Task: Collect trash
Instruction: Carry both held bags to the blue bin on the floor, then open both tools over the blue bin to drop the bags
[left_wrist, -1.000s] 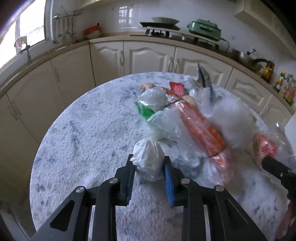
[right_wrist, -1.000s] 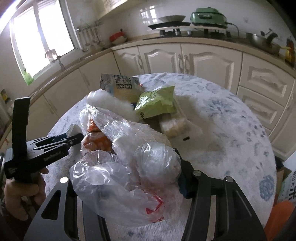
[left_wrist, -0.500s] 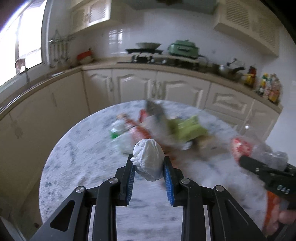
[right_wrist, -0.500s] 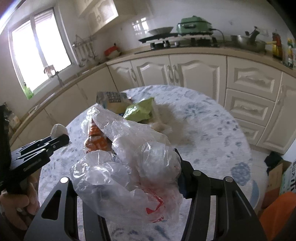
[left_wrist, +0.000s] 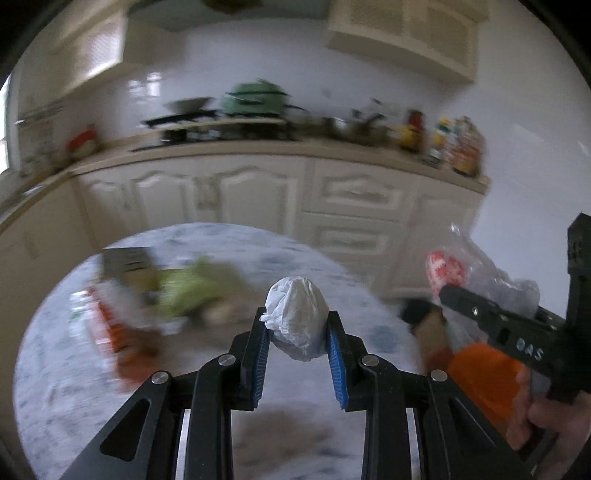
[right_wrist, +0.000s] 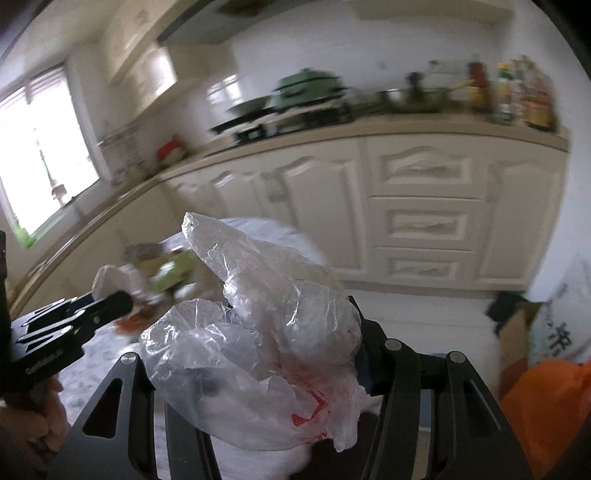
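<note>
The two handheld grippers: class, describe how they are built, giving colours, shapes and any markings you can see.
The left gripper is matte black, with angular linkage arms holding triangular cut-outs and round silver pivot screws; its fingers carry ribbed blue pads. The right gripper is the same black build, with pale lettering on its side, too blurred to read. Seen from outside, each has an upright black block behind the jaws.
</note>
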